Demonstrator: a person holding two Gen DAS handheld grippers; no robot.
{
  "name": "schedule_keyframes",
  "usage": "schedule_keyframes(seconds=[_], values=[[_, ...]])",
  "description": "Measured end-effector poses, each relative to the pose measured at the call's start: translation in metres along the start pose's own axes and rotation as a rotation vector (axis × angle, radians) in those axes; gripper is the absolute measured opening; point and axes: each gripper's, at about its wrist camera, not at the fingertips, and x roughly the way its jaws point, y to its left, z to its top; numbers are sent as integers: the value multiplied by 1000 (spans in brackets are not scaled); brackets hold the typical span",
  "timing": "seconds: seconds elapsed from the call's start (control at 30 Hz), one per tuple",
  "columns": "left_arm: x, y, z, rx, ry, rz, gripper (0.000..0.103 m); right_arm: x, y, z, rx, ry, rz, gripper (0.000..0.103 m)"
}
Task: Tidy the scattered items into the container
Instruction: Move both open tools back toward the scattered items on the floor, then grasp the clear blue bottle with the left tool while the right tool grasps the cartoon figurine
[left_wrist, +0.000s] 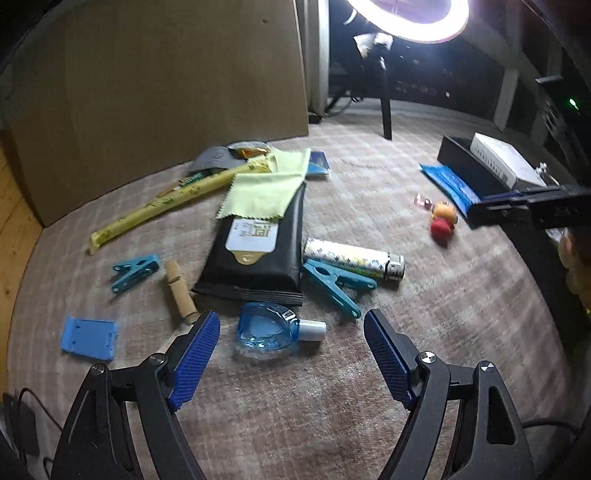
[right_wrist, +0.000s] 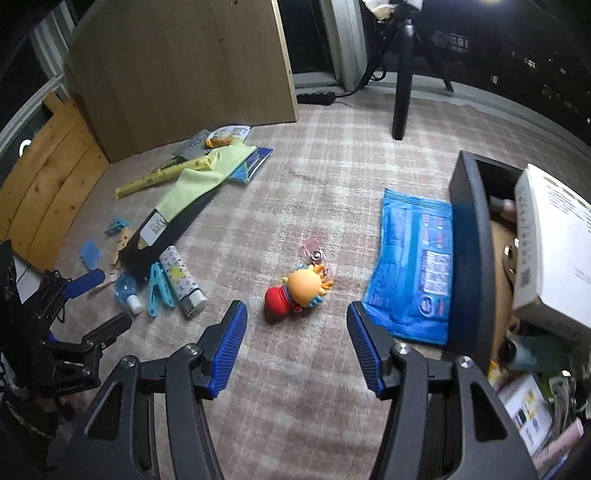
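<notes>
My left gripper (left_wrist: 291, 319) is open just above a small clear blue bottle (left_wrist: 269, 330) with a white cap, which lies between its blue fingertips. Beyond the bottle lie a black wipes pack (left_wrist: 258, 254), a teal clothes peg (left_wrist: 334, 282) and a patterned lighter (left_wrist: 354, 260). My right gripper (right_wrist: 295, 310) is open with nothing in it, just short of an orange-headed toy figure (right_wrist: 299, 290) with a red body. The dark container (right_wrist: 472, 236) stands at the right, holding a white box (right_wrist: 554, 243) and other items. A blue wipes pack (right_wrist: 413, 266) lies against its wall.
Further scattered things on the carpet: a yellow-green cloth (left_wrist: 266, 184), a long yellow wrapper (left_wrist: 162, 206), a second teal peg (left_wrist: 135, 271), a cork-like roll (left_wrist: 179, 290), a blue plastic clip (left_wrist: 90, 338). A wooden panel (left_wrist: 159, 85) stands behind; a tripod leg (right_wrist: 402, 77) is at the back.
</notes>
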Motion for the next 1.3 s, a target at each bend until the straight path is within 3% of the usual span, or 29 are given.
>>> schedule_keyframes(seconds=[0.37,0.6,0.7,0.9,1.3], values=[[20,20,-2,-23,-18,-72,79,36,8,8,-61,30,-21,55],[30,9,-7,56,4,-51,78,40,16,8,-137,21,-75,53],[30,9,-7,54,3,-59,74,40,17,7,-144,20,-92,49],[26,6,-8,72,-10,-71,54,39,15,6,-130,20,-78,48],[19,12,-11,55,-1,-83,54,32,12,6,-83,5,-34,47]])
